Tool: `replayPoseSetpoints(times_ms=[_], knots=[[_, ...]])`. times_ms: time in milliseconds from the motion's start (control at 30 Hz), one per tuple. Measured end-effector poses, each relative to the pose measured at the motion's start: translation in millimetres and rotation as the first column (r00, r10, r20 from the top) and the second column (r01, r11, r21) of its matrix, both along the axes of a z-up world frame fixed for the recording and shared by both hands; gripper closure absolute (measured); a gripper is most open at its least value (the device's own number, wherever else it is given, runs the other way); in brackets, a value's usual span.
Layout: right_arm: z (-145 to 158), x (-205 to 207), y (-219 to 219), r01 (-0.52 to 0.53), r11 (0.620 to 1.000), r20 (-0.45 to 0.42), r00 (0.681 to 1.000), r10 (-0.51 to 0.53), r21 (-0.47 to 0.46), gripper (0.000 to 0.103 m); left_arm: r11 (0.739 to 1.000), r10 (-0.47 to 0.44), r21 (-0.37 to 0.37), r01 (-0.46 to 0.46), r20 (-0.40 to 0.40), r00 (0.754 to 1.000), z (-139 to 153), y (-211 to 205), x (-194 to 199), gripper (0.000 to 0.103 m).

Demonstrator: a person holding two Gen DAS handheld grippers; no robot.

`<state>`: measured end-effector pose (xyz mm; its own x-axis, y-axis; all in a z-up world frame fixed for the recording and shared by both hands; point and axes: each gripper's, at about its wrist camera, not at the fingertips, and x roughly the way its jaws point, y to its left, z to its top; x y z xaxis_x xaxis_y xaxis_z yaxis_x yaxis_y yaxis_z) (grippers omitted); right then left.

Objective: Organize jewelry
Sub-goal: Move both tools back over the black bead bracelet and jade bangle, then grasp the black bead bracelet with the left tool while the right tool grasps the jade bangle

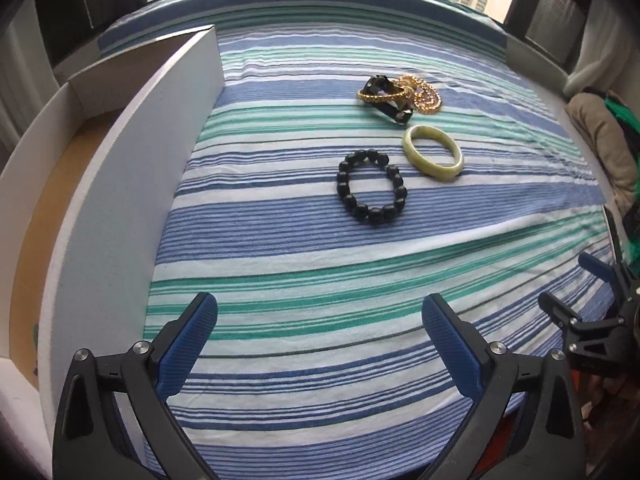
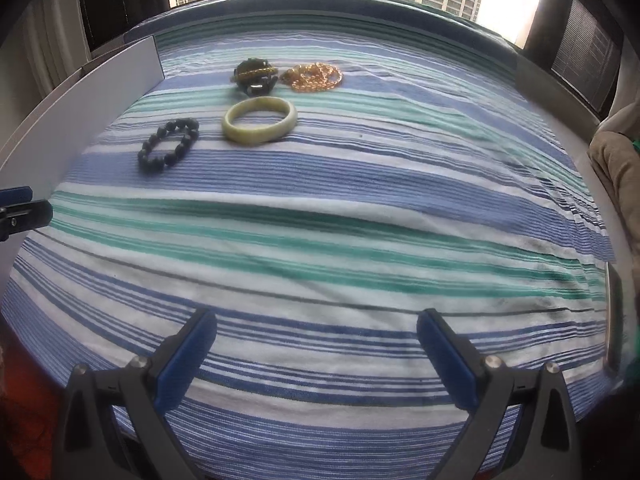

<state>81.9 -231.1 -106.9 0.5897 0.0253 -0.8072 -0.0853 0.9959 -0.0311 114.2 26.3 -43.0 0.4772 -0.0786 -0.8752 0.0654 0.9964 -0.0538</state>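
1. Striped bedding (image 1: 320, 248) in blue, teal and white covers the work surface, with tower blocks showing through the window beyond.
2. Both tongs hang above the near cloth holding nothing: the left gripper (image 1: 320, 344) has its jaws spread wide, and so does the right gripper (image 2: 316, 352).
3. Further out lie the pieces, none yet sorted: a black bead bracelet (image 1: 372, 188), just beside it a pale green bangle (image 1: 434, 152), and behind those a tangled heap of gold chain (image 1: 426, 94) and a black-and-gold bracelet (image 1: 386, 96).
4. Likely trouble: the beads are round and strung loosely, so a pinch on one bead could roll off; the bangle is hard and smooth and may squirt from the pads; lifting anything from the heap could drag its neighbour along (the chain looks hooked through).
5. Soft cloth may bunch into the jaws on a low grasp.
6. At the left stands a white box (image 1: 132, 184) with tall walls; its brown floor looks bare where visible (much is hidden).
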Motion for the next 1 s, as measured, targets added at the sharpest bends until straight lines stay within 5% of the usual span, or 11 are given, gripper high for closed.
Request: replayPoseSetpoints(times_ms=[333,600,700,767,833,900,967,1000], knots=[[31.5,9.1,-9.7,0.014,0.999,0.102,0.995,-0.009,-0.048,0.001,1.000,0.020,0.004,-0.020,-0.051,0.998,-10.9,-12.0,34.3,0.001],[25.4,11.6,-26.3,0.023,0.999,0.072,0.997,-0.025,0.036,0.001,0.997,0.067,-0.017,-0.069,-0.095,0.993,-25.1,-10.9,85.9,0.003],[19.6,10.5,-27.3,0.018,0.997,0.049,0.999,-0.021,0.073,0.001,0.997,0.064,0.039,-0.060,-0.102,0.993,-43.8,-21.5,108.5,0.013],[18.2,8.3,-26.4,0.008,0.996,0.044,0.999,-0.012,0.089,0.001,0.993,0.082,0.097,-0.071,-0.113,0.990,-56.6,-26.9,116.5,0.030],[20.2,5.4,-26.3,-0.003,0.995,0.048,0.999,-0.002,0.097,0.001,0.994,0.076,0.082,-0.068,-0.091,0.993,-58.7,-28.9,113.9,0.038],[25.3,4.6,-27.5,-0.012,0.994,0.061,0.998,0.006,0.109,0.001,0.996,0.049,0.072,-0.043,-0.077,0.996,-57.9,-32.6,108.2,0.054],[34.5,5.9,-28.6,-0.034,0.994,0.085,0.996,0.025,0.108,0.001,0.997,0.018,0.072,-0.013,-0.065,0.998,-56.7,-36.8,102.9,0.092],[39.8,9.6,-27.5,-0.054,0.993,0.096,0.994,0.044,0.101,0.001,0.998,0.014,0.069,-0.010,-0.066,0.998,-56.2,-37.2,100.7,0.093]])
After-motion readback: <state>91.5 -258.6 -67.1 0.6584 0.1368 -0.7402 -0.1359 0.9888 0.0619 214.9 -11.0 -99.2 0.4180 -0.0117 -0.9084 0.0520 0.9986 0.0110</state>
